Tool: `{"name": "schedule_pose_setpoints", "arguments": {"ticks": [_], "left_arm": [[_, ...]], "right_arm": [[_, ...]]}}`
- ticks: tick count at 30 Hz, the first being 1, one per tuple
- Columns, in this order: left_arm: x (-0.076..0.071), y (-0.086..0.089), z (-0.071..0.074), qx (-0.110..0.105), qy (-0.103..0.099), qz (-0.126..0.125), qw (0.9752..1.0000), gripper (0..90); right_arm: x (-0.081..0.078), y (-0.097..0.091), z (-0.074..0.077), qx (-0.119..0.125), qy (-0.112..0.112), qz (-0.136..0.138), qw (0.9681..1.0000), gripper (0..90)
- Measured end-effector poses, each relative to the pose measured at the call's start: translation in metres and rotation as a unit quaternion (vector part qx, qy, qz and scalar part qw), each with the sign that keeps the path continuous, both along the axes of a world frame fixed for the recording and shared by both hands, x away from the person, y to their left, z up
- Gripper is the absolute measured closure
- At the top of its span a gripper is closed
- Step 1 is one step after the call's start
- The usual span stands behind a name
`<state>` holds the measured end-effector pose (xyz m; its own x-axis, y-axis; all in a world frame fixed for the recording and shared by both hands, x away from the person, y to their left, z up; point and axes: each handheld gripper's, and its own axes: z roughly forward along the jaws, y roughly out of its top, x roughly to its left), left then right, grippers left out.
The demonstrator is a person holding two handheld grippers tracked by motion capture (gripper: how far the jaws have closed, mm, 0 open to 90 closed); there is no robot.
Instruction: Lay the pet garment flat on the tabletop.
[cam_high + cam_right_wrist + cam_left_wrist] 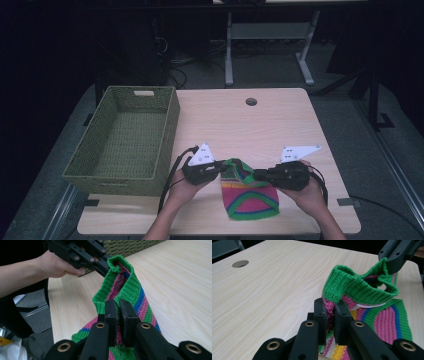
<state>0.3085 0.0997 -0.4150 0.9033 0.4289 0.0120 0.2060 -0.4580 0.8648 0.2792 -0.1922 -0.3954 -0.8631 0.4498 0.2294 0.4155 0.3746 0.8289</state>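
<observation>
Knitted hat held between two grippers.
Left gripper (218, 169) and right gripper (256, 175) each pinch the striped hat's (251, 196) green cuff from opposite sides; body rests on table (280, 120).

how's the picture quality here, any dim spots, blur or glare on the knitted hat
High view: dim overall, the room behind the table nearly black, the knitted hat small and soft. Left gripper view: bright and even, stitches of the hat sharp, no glare. Right gripper view: the hat sharp near the jaws, the basket behind slightly soft, the left side dark.
</observation>
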Motion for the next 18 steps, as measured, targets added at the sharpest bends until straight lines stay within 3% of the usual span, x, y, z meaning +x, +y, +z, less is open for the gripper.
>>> {"name": "schedule_pose_setpoints", "arguments": {"ticks": [11, 18], "left_arm": [[0.023, -0.004, 0.017, 0.011, -0.002, 0.024, 0.9996, 82.6], [0.035, -0.011, 0.013, 0.02, 0.013, 0.027, 0.9993, 82.1]], "right_arm": [[0.014, 0.006, 0.011, -0.001, -0.006, -0.015, 0.9999, 85.0], [0.03, -0.001, 0.012, -0.026, -0.001, -0.045, 0.9986, 84.9]]}}
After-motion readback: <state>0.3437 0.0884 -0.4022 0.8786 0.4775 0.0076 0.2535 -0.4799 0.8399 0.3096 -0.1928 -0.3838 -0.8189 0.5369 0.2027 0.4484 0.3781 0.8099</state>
